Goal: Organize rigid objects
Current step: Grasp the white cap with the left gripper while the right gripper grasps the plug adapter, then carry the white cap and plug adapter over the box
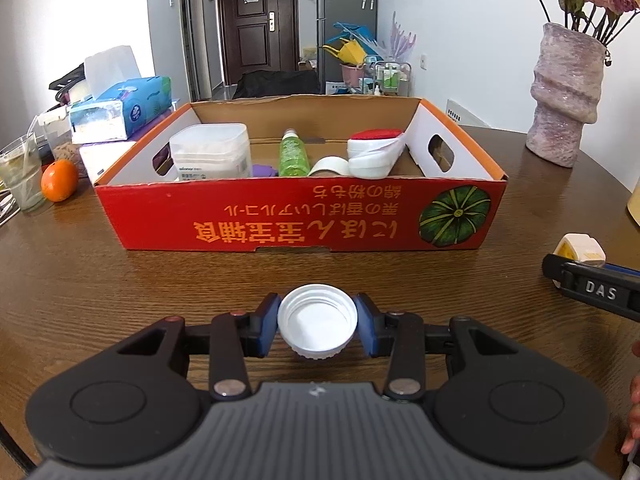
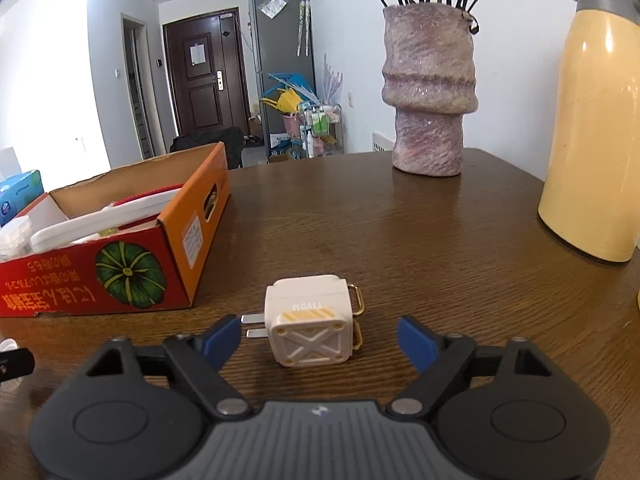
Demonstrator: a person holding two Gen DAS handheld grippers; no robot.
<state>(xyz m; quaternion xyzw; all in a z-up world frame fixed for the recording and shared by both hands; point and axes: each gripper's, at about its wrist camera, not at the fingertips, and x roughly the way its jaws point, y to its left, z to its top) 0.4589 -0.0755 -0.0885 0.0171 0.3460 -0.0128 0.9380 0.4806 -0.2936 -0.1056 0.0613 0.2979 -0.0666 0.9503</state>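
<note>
My left gripper [image 1: 318, 326] is shut on a white bottle cap [image 1: 317, 322], open side up, above the wooden table in front of the red cardboard box [image 1: 300, 216]. The box holds a clear plastic container [image 1: 210, 152], a green bottle [image 1: 293, 152], a tape roll [image 1: 330, 166] and a white and red item [image 1: 374, 150]. My right gripper [image 2: 320, 340] is open around a white charger plug [image 2: 310, 322] that lies on the table, prongs pointing left. The charger [image 1: 580, 246] and right gripper also show at the right edge of the left wrist view. The box [image 2: 112, 272] lies left of it.
A pink textured vase [image 1: 566, 94] with flowers stands back right; it also shows in the right wrist view [image 2: 430, 88]. A yellow thermos [image 2: 596, 128] stands at the far right. A tissue pack [image 1: 124, 106], an orange [image 1: 59, 180] and a glass [image 1: 20, 176] sit left of the box.
</note>
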